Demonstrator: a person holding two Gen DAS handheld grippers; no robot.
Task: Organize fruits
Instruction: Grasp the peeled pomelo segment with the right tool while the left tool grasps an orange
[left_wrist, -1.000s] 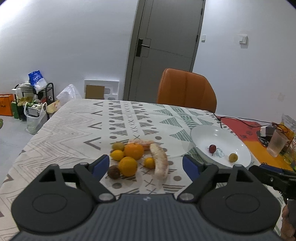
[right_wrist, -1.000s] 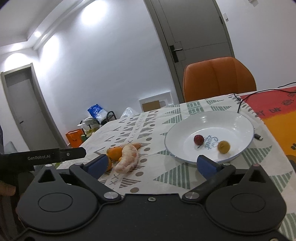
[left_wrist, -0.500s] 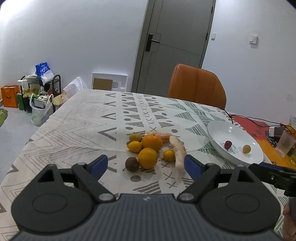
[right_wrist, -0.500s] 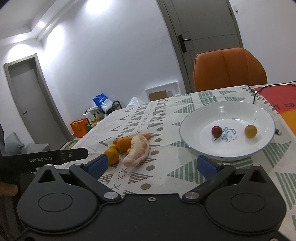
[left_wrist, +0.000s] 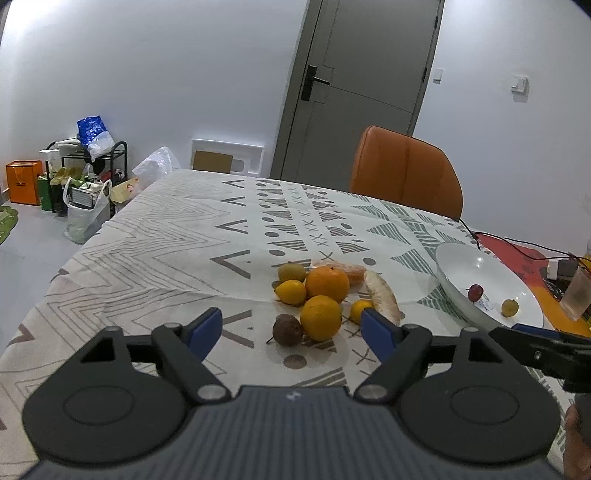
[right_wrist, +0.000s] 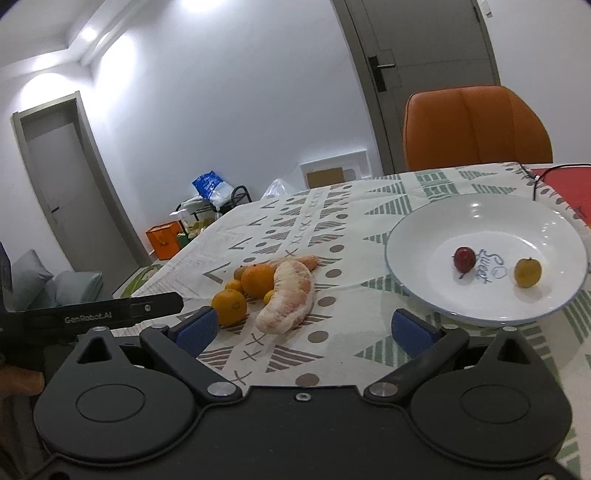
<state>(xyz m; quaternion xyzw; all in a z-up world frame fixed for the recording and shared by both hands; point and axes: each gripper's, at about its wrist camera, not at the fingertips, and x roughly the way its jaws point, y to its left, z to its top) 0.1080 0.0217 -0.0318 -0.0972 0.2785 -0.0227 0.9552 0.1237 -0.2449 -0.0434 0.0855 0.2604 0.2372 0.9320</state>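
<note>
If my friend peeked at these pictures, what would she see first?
Probably the bright pile of fruit in the middle of the patterned tablecloth, with two big oranges and a long pale peeled piece. Next, the white plate to its right, holding just a small red fruit and a small yellow fruit. Behind the table stands an orange chair.

Both wrist views low over table (left_wrist: 155, 236), facing door; share fruit pile (left_wrist: 321, 295), plate (right_wrist: 546, 221).
</note>
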